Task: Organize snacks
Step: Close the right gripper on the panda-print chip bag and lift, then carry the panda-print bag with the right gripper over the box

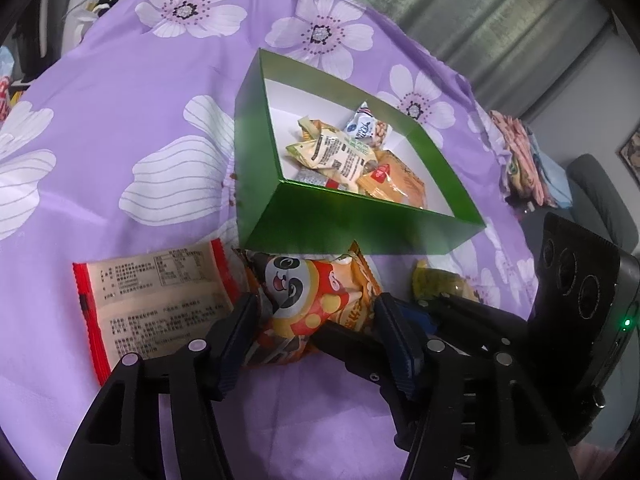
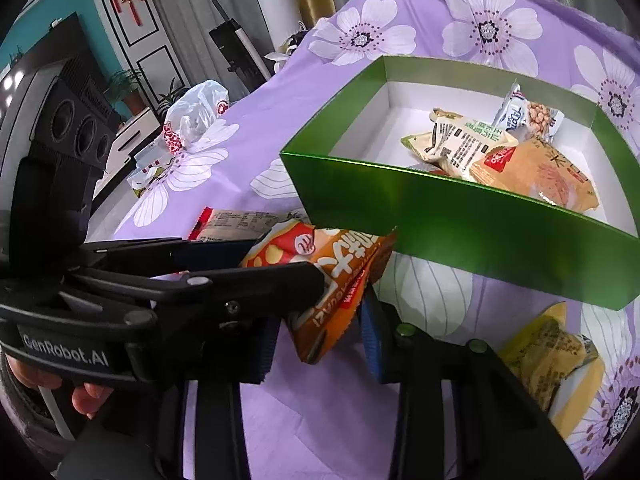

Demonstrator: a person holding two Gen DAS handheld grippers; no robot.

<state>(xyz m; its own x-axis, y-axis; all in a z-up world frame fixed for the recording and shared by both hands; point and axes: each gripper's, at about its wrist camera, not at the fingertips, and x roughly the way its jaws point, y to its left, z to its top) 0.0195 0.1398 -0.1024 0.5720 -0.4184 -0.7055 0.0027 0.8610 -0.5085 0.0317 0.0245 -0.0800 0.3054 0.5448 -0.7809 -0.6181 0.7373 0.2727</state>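
Both claws work on the same snack, the orange panda packet [image 1: 308,300], which lies on the table [image 1: 120,160] with its far edge against the near wall of the green box [image 1: 304,220]. In the left wrist view this packet is at about 6 o'clock from the box. The left claw [image 1: 316,320] has one finger on each side of the packet, and the pads seem to press its puffy sides. The right claw [image 2: 320,344] pinches the lower corner of the same packet; the orange film is caught between its blue pads [image 2: 370,340].

I judge that the step in hand is to lift this packet and drop it in the box, where several snacks [image 1: 340,152] already lie. To do it well, one claw is enough. Two claws pulling apart can tear the film or burst the air-filled bag, so both hands should rise together, or one should release first. The packet must go up before it goes forward, because the box wall is touching it and a low push will shove the box away.

Two more snacks wait on the table: a red-edged packet [image 1: 160,300] at 9 o'clock from the panda packet, and a yellow packet [image 2: 552,356] at 3 o'clock.
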